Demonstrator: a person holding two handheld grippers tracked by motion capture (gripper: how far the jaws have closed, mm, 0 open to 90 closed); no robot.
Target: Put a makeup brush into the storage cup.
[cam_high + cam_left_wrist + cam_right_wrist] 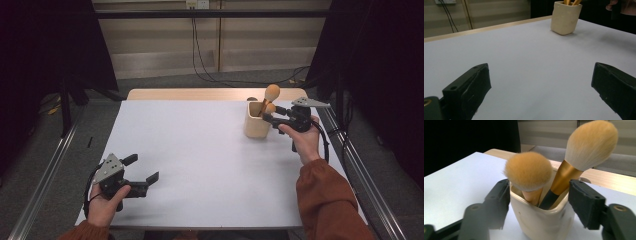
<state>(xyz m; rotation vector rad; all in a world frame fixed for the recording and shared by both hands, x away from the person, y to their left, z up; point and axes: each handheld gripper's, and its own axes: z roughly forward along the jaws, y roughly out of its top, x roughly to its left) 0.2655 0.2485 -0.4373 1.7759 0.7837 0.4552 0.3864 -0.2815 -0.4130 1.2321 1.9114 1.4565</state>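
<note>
Nearest to the high camera, the left gripper (134, 174) is held low over the near left part of the white desk (200, 165), its jaws wide apart and nothing between them. Far across the desk, near the right back corner, a cream holder (256, 122) is standing upright, and the right gripper (274, 118) is brought up to it. In the right gripper view the jaws are seen apart, one on each side of the holder near its rim; whether they touch its walls cannot be told. The holder looks like glazed ceramic, so it is judged to be stiff, rather heavy, smooth and breakable; it should be taken across its flat sides, below the rim. Inside it, a large brush (591, 143) with a gold ferrule is leaned to one side, and a smaller round brush (529, 171) is set beside it. Both are judged light, with soft bristles which should not be pressed; the stiff handles are the place to take hold.
</note>
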